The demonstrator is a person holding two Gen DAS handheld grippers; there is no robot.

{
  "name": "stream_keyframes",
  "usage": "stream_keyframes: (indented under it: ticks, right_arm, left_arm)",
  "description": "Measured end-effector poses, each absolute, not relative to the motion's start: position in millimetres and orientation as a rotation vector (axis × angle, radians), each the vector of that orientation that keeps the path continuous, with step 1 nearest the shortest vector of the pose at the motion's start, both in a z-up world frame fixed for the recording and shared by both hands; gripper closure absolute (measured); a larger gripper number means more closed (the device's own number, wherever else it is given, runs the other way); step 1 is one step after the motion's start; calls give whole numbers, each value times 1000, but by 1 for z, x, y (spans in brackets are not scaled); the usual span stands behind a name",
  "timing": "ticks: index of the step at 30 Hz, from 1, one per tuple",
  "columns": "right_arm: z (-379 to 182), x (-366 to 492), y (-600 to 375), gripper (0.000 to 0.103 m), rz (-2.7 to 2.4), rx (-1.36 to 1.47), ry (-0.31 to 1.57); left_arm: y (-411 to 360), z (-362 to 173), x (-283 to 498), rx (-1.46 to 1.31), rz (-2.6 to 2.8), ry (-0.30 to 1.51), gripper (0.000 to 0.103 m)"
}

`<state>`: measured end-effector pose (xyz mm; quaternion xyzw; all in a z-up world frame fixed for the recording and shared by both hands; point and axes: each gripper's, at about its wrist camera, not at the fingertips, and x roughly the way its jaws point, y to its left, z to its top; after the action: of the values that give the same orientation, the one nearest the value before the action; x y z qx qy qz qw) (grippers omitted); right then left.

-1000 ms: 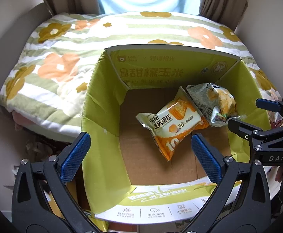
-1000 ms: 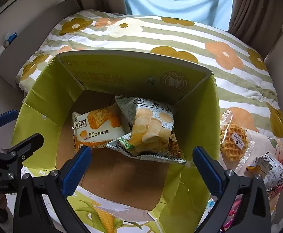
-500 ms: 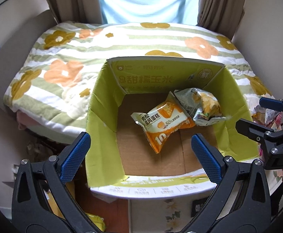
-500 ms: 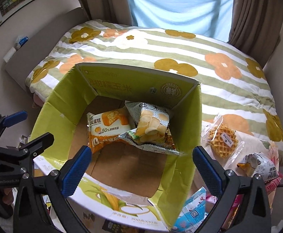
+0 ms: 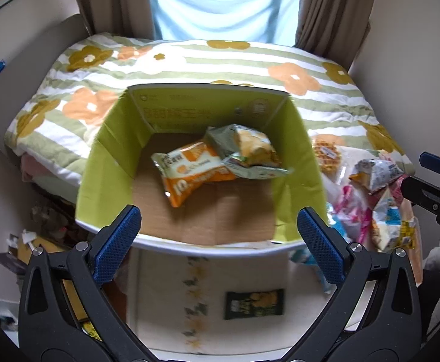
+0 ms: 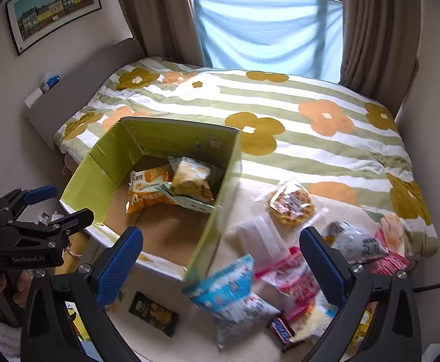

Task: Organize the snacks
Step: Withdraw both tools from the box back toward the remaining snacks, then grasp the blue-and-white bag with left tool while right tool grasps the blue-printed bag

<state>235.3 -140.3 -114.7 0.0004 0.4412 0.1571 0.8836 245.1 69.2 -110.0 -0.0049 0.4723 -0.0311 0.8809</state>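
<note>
My left gripper [image 5: 218, 235] hangs spread wide and empty above the near rim of the open green-lined cardboard box [image 5: 105, 163] on the flowered striped quilt [image 6: 310, 138]. My right gripper [image 6: 221, 259] is likewise spread, holding nothing, over the loose pile beside the box: a blue-and-white snack bag [image 6: 235, 298], pink wrappers [image 6: 289, 274] and a clear-wrapped waffle [image 6: 290, 203]. Inside the box an orange cake packet [image 5: 189, 175] lies touching a grey-green chip bag [image 5: 247, 150]
</note>
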Motion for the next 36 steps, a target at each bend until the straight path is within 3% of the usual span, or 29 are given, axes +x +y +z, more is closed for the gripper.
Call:
stream_keyframes:
  ticks: [16,36]
  right_arm:
    - [-160,188,-269,0,317,62,969]
    - [-260,199,-326,0,278,450,1061]
  left_arm:
    - [-48,-149,184,-101,18,1059,0]
    - [-110,-267,225,-280,109,1222,0]
